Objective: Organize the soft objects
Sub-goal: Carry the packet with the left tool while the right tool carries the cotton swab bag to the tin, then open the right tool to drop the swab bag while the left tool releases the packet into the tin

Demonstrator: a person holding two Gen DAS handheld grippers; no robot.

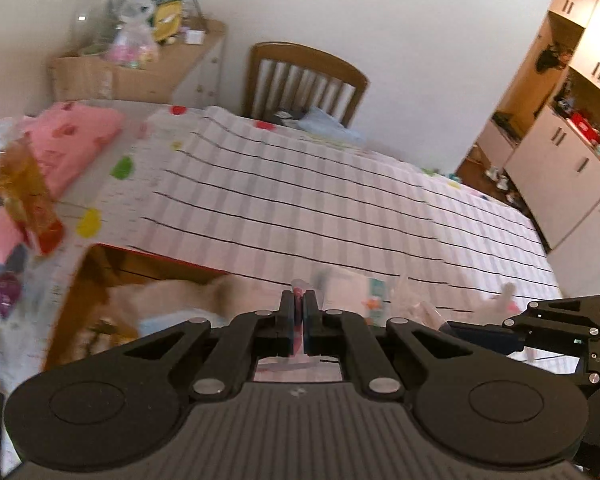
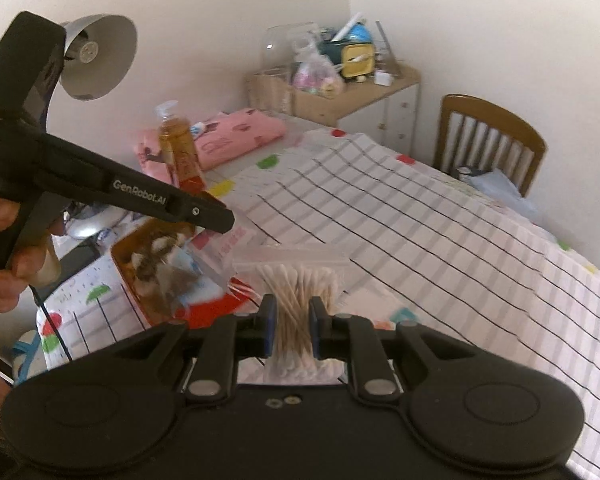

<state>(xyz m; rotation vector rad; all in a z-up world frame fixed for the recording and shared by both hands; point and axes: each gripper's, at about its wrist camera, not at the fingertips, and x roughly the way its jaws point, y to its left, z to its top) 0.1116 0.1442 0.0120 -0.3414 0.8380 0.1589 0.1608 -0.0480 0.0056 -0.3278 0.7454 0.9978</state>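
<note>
Right gripper (image 2: 293,322) pinching a clear bag of cotton swabs (image 2: 296,280), pads pressed against the bundle's sides, sticks crossing upright between them. Held just above the checked tablecloth (image 2: 420,220), close to the table's near-left corner. Just left of the bag, an orange box (image 2: 140,280) holding something furry and brown — hard to tell what.

Left gripper (image 1: 299,312) pressed almost fully together on a thin clear plastic bag (image 2: 216,252), a sliver of pink and red showing between the pads in the left wrist view. Seen from the right wrist camera as a black tool reaching in from the left, gripped by a hand (image 2: 8,248), its tip over the orange box with the clear bag hanging below. Contents of that bag not readable.

Farther back on the table: a pump bottle (image 2: 179,140) of amber liquid standing upright, a folded pink cloth (image 2: 236,132) behind it. Beyond the far edge, a wooden chair (image 2: 496,136) with blue fabric on its seat, and a low cabinet (image 2: 380,96) against the wall piled with containers. Desk lamp (image 2: 100,60) at upper left — shade tilted toward the table.
</note>
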